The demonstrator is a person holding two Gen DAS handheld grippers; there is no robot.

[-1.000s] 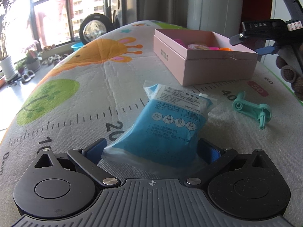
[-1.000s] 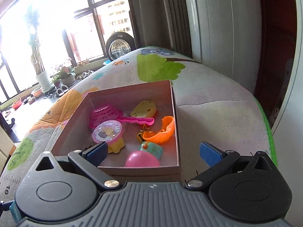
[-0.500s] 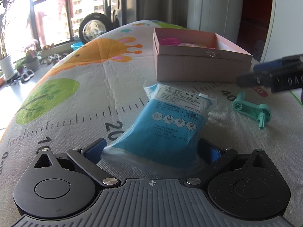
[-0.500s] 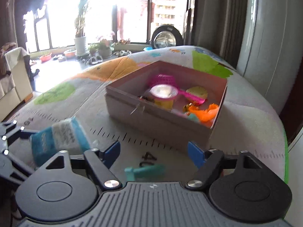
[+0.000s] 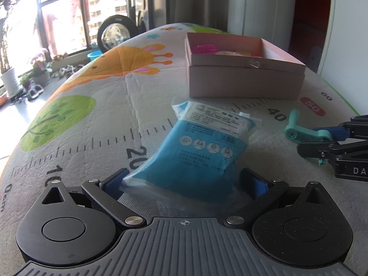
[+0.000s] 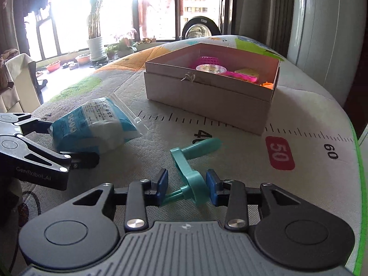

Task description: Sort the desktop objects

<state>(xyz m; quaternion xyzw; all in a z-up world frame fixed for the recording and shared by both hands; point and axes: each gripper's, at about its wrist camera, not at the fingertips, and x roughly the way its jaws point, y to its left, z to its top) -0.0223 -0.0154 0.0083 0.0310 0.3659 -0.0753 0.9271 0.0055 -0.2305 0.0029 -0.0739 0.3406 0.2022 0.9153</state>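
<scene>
Open mat [image 6: 310, 105] right of the pink box [image 6: 207, 101] and around the red 50 mark: free passage there. Box blocks the far centre, walls upright, top open with toys inside. Blue packet [image 5: 202, 151] fills the lane in front of the left gripper [image 5: 184, 181], its near end between the fingers. Teal crank [image 6: 191, 172] lies between packet and 50 mark, partly between the right gripper [image 6: 186, 186] fingers. Narrow bare strip between packet and crank. Left half of the mat is clear.

Blown-out window [image 6: 76, 11] backlight, fisheye bending at edges, perhaps slightly soft.
</scene>
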